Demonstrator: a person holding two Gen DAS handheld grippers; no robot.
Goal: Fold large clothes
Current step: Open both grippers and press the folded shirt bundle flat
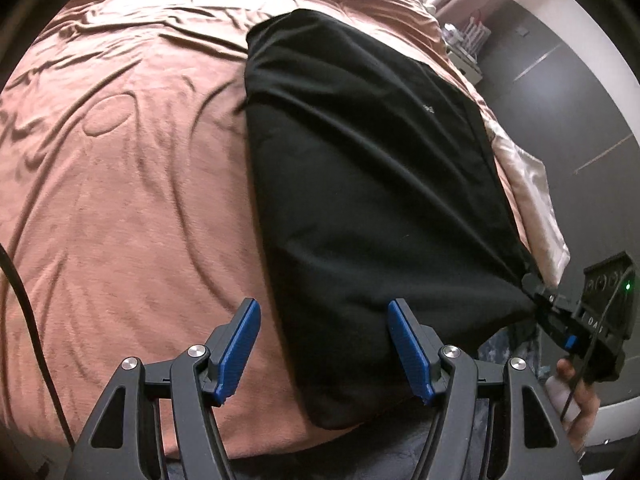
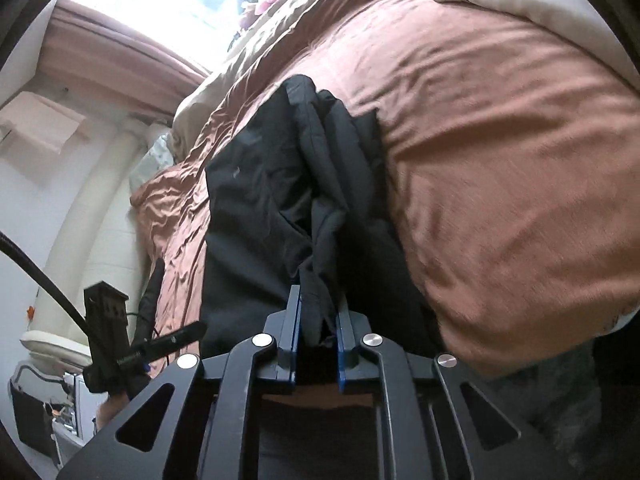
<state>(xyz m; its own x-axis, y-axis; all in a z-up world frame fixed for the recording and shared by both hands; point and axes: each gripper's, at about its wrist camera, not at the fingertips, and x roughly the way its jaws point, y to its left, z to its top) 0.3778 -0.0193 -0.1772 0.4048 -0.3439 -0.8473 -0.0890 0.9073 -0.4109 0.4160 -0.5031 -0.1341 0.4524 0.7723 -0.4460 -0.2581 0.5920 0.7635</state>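
Note:
A large black garment [image 1: 360, 184] lies lengthwise on a bed with a rust-brown cover [image 1: 132, 168]. My left gripper [image 1: 324, 316] is open, its blue pads spread over the garment's near left corner, holding nothing. My right gripper [image 2: 318, 308] is shut on a bunched near corner of the black garment [image 2: 280, 200] and holds it taut. In the left wrist view the right gripper [image 1: 536, 292] shows at the right edge, pinching that corner.
The rust-brown cover [image 2: 500, 160] spreads wide around the garment. A cream sheet edge [image 1: 528, 200] hangs at the bed's right side above a dark floor [image 1: 560, 80]. A black cable [image 1: 24, 304] runs at the left. The left gripper [image 2: 108, 340] shows at lower left.

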